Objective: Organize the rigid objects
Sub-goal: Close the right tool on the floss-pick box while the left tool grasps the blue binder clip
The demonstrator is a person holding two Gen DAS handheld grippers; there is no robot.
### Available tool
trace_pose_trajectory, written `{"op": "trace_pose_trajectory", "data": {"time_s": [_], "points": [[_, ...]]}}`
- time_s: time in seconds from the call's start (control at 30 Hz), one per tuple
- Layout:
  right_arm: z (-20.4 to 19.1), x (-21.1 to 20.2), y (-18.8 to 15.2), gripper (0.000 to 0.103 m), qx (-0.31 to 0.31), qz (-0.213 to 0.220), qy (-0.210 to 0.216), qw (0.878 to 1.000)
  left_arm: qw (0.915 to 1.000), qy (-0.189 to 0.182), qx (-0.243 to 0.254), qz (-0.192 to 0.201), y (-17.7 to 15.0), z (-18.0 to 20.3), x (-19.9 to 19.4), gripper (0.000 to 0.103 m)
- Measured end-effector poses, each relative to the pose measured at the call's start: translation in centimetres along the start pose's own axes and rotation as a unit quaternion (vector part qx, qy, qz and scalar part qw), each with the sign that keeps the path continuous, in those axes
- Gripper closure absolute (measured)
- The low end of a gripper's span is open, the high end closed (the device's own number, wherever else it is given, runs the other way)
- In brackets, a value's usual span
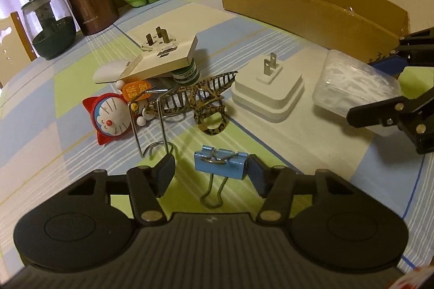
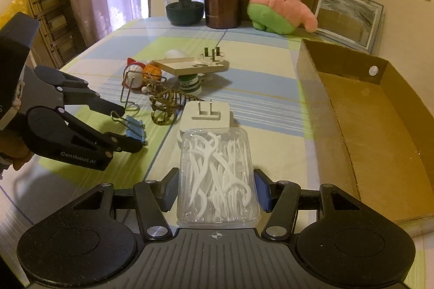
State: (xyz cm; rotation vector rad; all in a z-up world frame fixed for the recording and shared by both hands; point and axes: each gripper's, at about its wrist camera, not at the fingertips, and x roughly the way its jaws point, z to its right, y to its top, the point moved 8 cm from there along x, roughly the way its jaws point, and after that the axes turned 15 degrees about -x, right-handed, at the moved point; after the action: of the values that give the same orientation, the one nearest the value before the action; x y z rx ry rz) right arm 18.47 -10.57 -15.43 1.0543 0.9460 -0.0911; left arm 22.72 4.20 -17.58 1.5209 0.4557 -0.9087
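A blue binder clip (image 1: 219, 163) lies on the checked tablecloth between the fingers of my left gripper (image 1: 210, 168). The right pad (image 1: 256, 175) touches the clip's end, while a gap shows at the left pad, so this gripper is open. In the right wrist view the same clip (image 2: 135, 129) sits between the left gripper's (image 2: 128, 127) fingers. My right gripper (image 2: 217, 187) is shut on a clear plastic box of white floss picks (image 2: 217, 169); from the left wrist view that box (image 1: 352, 83) sits in the right gripper (image 1: 369, 88).
A white plug adapter (image 1: 268, 93) stands beside the floss box. A pile to the left holds a flat beige adapter (image 1: 165, 55), a leopard hair clip (image 1: 195, 96), a Doraemon toy (image 1: 111, 118) and a wire stand (image 1: 154, 126). An open cardboard box (image 2: 366, 126) lies at the right.
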Motion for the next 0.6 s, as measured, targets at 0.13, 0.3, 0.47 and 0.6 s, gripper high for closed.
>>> {"op": "trace_pose_trajectory", "data": {"time_s": [0.13, 0.3, 0.47, 0.6], "points": [[0.2, -0.1, -0.1, 0.049, 0.002, -0.001, -0.002, 1.000, 1.0000, -0.006, 0.003, 0.000, 0.1, 0.2, 0.1, 0.060], [0.1, -0.1, -0.2, 0.049, 0.003, -0.001, -0.002, 1.000, 1.0000, -0.007, -0.005, -0.003, 0.1, 0.2, 0.0, 0.067], [0.2, -0.3, -0.1, 0.049, 0.010, 0.001, -0.001, 1.000, 0.9991, 0.001, -0.040, -0.013, 0.1, 0.0, -0.4, 0.068], [0.4, -0.9, 0.0, 0.049, 0.018, 0.004, -0.003, 1.000, 0.9978, 0.005, -0.065, -0.012, 0.0, 0.2, -1.5, 0.068]]}}
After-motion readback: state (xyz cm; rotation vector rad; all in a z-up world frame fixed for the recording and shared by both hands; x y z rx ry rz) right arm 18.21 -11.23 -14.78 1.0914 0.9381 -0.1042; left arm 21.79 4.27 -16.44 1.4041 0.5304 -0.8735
